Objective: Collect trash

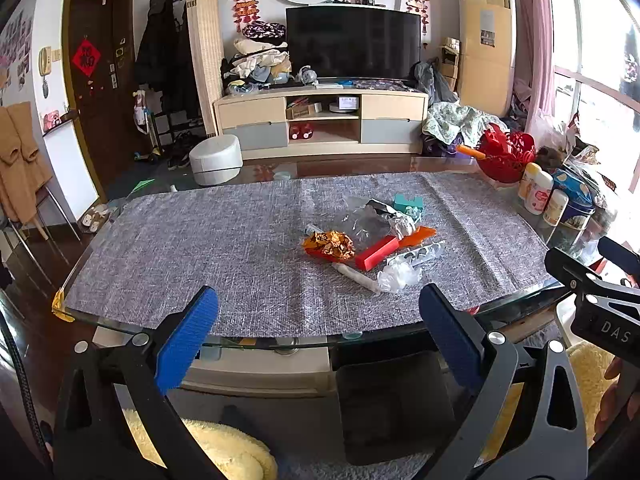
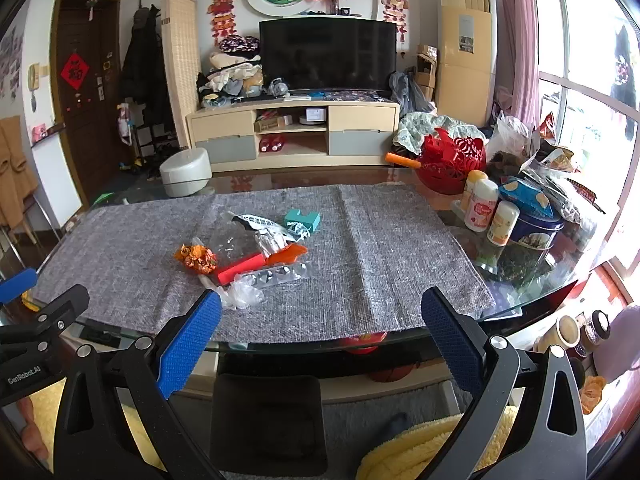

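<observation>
A pile of trash lies on the grey mat [image 1: 200, 248] of the glass table: a crumpled orange wrapper [image 1: 330, 245] [image 2: 197, 258], a red box [image 1: 377, 253] [image 2: 240, 267], a clear blister pack [image 1: 418, 256] [image 2: 280, 274], a crumpled clear bag [image 1: 398, 276] [image 2: 242, 295], a white paper roll [image 1: 356, 276], foil wrappers [image 1: 394, 218] [image 2: 268, 238] and a teal box [image 1: 408, 202] [image 2: 303, 219]. My left gripper [image 1: 318, 340] is open and empty, at the table's near edge, short of the pile. My right gripper [image 2: 320, 346] is open and empty, right of the pile.
A red basket [image 2: 450, 164], several bottles [image 2: 482, 208] and a blue tin [image 2: 534, 226] crowd the table's right end. A black bin [image 2: 266, 420] stands below the near edge. A TV stand [image 1: 320, 120] is behind. A white stool [image 1: 216, 158] stands beyond the table.
</observation>
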`<state>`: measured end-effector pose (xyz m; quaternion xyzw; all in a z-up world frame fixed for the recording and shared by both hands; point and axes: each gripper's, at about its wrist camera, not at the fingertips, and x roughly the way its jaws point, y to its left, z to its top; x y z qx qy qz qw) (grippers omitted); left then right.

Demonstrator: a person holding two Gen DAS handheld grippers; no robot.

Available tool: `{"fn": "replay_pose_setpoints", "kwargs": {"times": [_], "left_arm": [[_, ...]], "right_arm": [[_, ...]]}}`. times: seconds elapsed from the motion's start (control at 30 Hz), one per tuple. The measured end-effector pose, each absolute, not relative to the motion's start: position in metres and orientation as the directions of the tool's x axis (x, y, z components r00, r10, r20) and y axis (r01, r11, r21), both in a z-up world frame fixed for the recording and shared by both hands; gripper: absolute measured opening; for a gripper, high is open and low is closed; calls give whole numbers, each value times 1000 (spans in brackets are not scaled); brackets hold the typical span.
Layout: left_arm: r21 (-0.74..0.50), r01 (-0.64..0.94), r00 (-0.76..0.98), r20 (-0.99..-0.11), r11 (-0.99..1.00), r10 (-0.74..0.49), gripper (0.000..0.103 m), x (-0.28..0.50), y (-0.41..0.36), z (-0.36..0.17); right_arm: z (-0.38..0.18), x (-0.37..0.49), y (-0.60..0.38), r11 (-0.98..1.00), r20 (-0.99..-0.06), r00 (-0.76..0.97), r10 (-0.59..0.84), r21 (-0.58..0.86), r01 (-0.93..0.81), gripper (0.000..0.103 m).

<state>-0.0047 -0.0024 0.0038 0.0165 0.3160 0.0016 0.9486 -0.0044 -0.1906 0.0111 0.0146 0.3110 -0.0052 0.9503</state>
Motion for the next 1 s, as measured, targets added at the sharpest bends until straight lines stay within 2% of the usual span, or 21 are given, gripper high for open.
{"fn": "replay_pose_setpoints", "kwargs": {"times": [0.53, 0.87, 0.97, 1.0], "left_arm": [[46, -1, 754, -656, 999, 31, 95, 18, 11, -27], [68, -34, 694, -716, 997, 73, 95, 60, 24, -52], [110, -50, 669, -734, 993, 116, 95, 75, 28, -62], [123, -49, 661, -740, 991, 125, 95, 80, 29, -65]], "right_arm": [[-14, 23, -203, 998, -645, 764, -4, 42, 41, 100], [-54, 72, -176, 992, -734, 667, 129, 99, -82, 100], [-66, 87, -164, 986, -756, 633, 168, 117, -121, 100], [-68, 90, -161, 985, -759, 628, 171, 118, -126, 95]]}}
